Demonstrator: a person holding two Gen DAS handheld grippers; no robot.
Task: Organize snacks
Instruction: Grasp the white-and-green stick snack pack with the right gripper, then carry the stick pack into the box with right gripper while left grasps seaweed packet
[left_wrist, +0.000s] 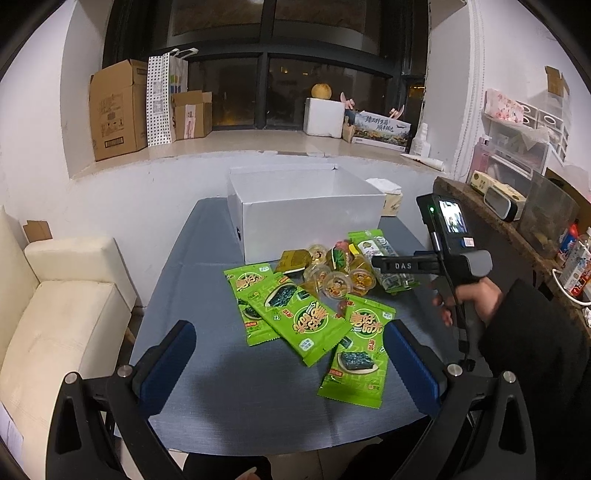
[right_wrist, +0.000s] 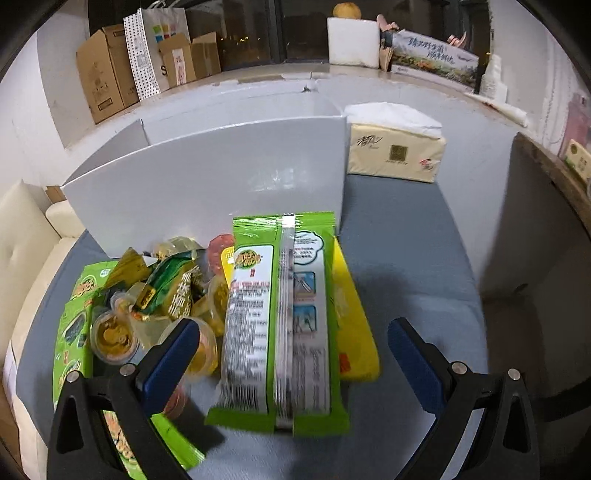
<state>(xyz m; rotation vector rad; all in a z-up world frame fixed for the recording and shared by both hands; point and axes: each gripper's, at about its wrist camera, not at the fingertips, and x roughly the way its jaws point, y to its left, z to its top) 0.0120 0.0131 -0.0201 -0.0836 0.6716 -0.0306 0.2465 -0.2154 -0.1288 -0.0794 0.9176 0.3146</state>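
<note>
Green seaweed snack packets (left_wrist: 295, 317) lie on the blue-grey table (left_wrist: 229, 387), with jelly cups (left_wrist: 336, 282) and small wrapped sweets behind them. A white open box (left_wrist: 303, 214) stands at the table's back. My left gripper (left_wrist: 290, 363) is open and empty above the near packets. My right gripper (right_wrist: 293, 360) is open over a face-down green packet (right_wrist: 280, 321) that lies on a yellow packet (right_wrist: 354, 332); it also shows in the left wrist view (left_wrist: 395, 266). Jelly cups (right_wrist: 114, 336) and sweets (right_wrist: 173, 288) lie left of it, before the box (right_wrist: 207, 192).
A tissue pack (right_wrist: 395, 155) sits right of the box. A cream sofa (left_wrist: 55, 314) stands left of the table. A cluttered wooden shelf (left_wrist: 517, 221) is on the right. Cardboard boxes (left_wrist: 118, 110) and bags line the window ledge behind.
</note>
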